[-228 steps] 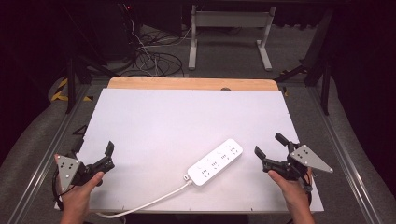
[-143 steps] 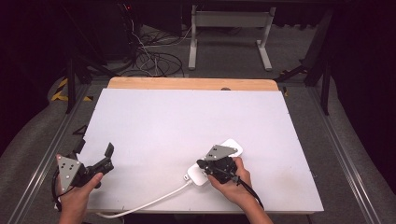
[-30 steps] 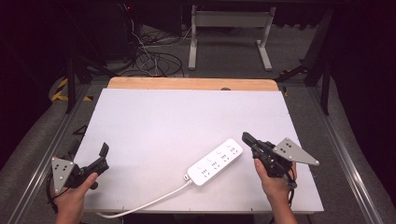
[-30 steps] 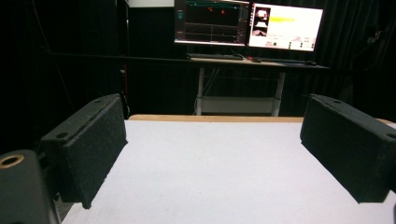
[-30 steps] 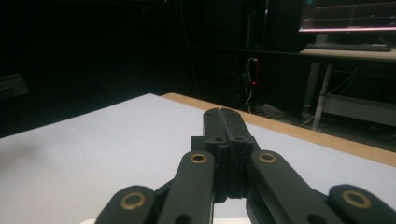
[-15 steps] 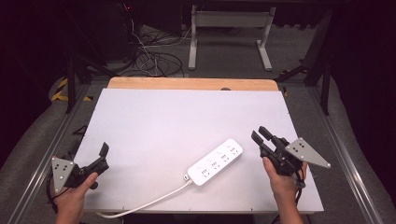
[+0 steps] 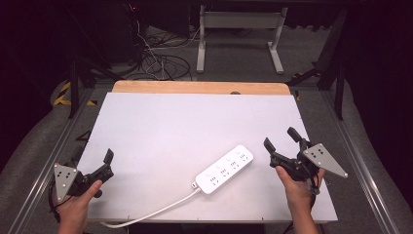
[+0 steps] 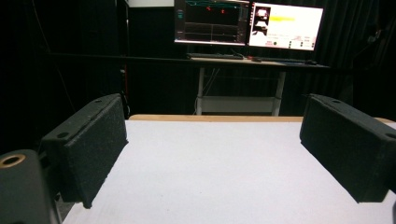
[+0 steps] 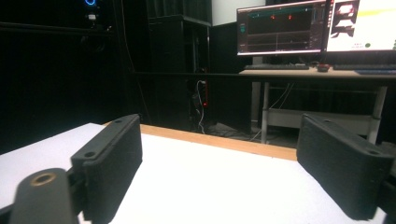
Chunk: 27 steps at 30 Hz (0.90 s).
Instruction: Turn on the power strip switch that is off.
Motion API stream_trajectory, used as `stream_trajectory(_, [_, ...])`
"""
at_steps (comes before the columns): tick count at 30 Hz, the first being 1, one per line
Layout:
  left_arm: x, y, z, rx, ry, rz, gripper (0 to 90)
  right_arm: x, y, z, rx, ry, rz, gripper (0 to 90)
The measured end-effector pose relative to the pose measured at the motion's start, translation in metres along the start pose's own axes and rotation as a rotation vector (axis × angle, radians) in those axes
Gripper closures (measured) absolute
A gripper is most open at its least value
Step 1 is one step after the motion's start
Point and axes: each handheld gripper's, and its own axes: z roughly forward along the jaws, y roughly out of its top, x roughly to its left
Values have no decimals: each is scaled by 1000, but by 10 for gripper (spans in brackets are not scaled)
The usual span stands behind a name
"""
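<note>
High view, largest first: white table, wood strip along its far edge, dark floor with cables beyond. We note the power strip lying flat and diagonal on the near right part of the table, its cord trailing off toward the near edge. Nothing touches it.

Change over the last second: the right gripper has drawn back to the right and toward the table's right edge; a second ago it sat nearer the strip, and some seconds before that it was right over the strip's middle. Strip itself lies as it did at the start, same angle, same spot, as far as we can tell. Left gripper has barely shifted, parked near the left front corner, well apart from the strip.

Jaws: both grippers' jaws stand wide apart with nothing between them. Left gripper view and right gripper view each look across bare table between the pads, monitors beyond.

Our reading: the right hand's contact with the strip is over and both hands are at rest positions. We judge the handling done or paused; any further move would need a fresh approach from the right.
</note>
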Motion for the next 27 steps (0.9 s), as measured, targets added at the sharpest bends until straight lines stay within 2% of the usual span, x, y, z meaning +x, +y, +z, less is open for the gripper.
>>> stream_trajectory(5, [0,0,0,0,0,-3,78,0,-2,0,3,-2,-24,158])
stream_trajectory(14, [-1,0,2,0,-4,-1,78,-1,-2,-1,-11,-6,-26,153])
stream_trajectory(27, [-1,0,3,-3,-5,-1,78,-3,-4,-3,-5,-19,-37,152])
